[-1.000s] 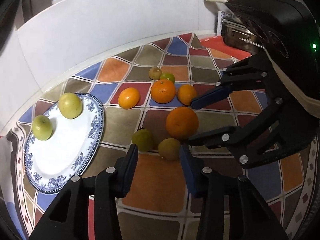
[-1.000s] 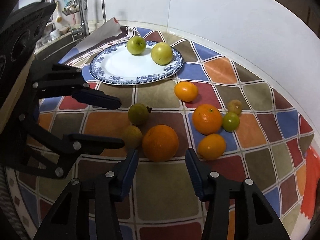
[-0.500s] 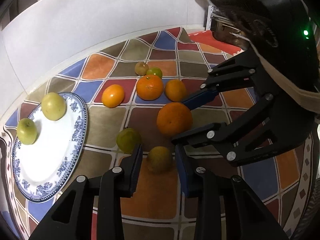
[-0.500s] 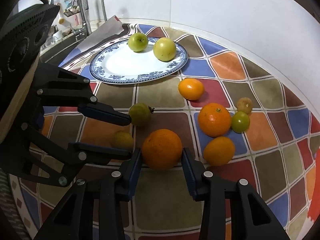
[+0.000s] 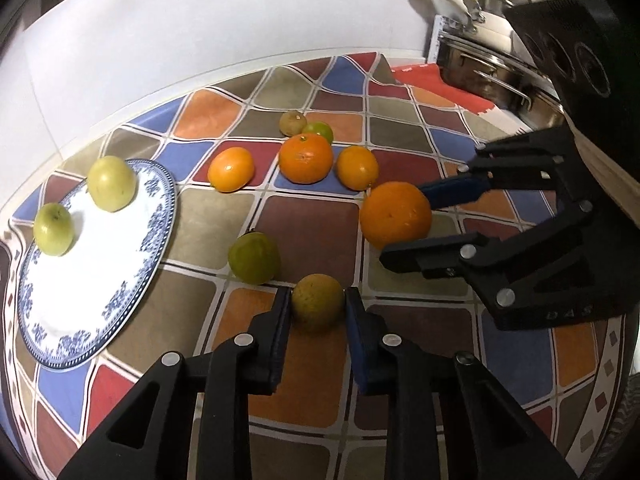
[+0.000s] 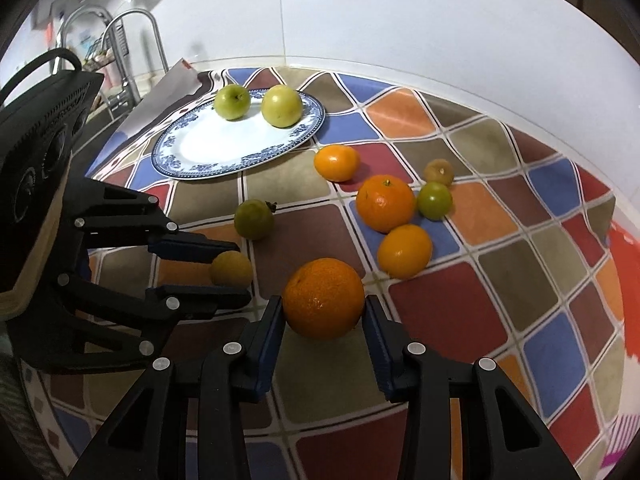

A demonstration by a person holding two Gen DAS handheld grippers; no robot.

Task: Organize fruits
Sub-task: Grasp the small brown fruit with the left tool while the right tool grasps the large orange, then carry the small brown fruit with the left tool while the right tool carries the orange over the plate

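A checkered tablecloth (image 6: 460,304) is spread below a white wall (image 6: 400,20), a faucet (image 6: 132,40) at ten o'clock. A yellow-brown fruit (image 5: 317,301) is pinched by the left gripper (image 5: 316,312), an orange (image 6: 324,298) by the right gripper (image 6: 324,320). The plate (image 6: 208,148) lies at eleven o'clock.

Home kitchen, curved chrome tap (image 6: 120,36) at far left, stainless steel pans (image 5: 492,76) with cream handles at far right, white wall (image 6: 400,12) behind, bench under a colourful checked cloth (image 6: 500,280), blue-patterned plate (image 6: 208,144) of fruit

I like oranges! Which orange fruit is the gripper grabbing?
The biggest round orange, clamped in the right gripper; the three smaller orange fruits lie untouched behind it.
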